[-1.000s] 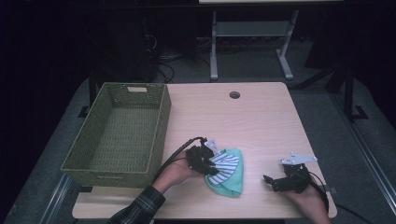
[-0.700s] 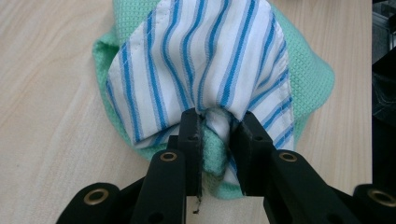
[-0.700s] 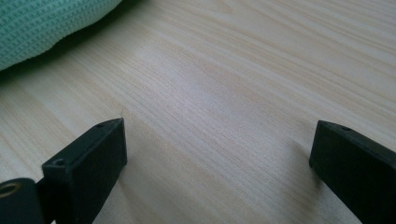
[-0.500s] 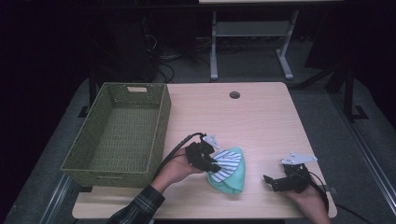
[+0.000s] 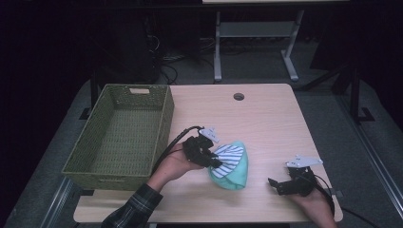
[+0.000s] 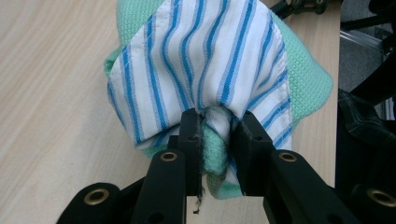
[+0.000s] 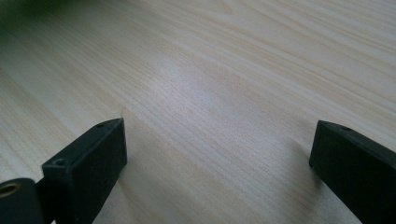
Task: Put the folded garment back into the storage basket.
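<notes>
Striped cloth (image 6: 205, 60) bunched between left gripper (image 6: 217, 135) fingers – pinched tight, right gripper (image 7: 217, 154) fingers wide.

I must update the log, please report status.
Left gripper shut on striped white-blue and green cloths. Right gripper open, empty. Path to green woven basket clear.

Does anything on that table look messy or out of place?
Only the cloths: a striped one and a green one bunched in a crumpled heap, pinched by the left gripper. The basket sits squarely; nothing spilled.
</notes>
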Demonstrator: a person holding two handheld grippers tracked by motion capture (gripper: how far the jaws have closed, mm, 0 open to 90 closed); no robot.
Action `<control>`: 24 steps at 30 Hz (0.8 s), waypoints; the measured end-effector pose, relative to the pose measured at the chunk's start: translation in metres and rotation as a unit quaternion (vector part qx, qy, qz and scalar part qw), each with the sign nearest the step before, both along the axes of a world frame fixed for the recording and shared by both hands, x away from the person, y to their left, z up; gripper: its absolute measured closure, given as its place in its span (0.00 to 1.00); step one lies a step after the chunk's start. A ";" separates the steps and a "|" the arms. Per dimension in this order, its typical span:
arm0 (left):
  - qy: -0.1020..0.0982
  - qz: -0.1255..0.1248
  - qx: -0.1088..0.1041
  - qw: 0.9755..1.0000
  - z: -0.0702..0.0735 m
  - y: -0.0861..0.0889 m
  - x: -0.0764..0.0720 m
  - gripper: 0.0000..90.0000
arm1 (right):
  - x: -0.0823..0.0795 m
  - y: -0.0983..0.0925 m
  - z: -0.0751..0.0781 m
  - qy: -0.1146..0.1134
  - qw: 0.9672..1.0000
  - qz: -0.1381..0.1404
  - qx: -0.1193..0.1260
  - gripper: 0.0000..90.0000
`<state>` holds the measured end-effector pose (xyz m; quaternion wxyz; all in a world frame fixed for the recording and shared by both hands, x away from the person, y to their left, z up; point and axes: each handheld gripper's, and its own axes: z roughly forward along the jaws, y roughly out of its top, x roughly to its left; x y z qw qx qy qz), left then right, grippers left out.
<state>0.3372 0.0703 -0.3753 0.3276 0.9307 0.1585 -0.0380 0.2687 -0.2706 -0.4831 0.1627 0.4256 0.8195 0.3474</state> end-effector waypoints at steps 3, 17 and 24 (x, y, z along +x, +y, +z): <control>-0.003 0.002 -0.002 1.000 0.007 0.002 0.000 0.82 | 0.000 0.000 0.000 0.000 1.000 0.000 0.000 0.04; -0.009 0.014 -0.004 1.000 0.033 0.016 0.004 0.82 | 0.000 0.000 0.000 0.000 1.000 0.000 0.000 0.04; -0.016 0.021 -0.008 1.000 0.047 0.028 0.006 0.82 | 0.000 0.000 0.000 0.000 1.000 0.000 -0.001 0.04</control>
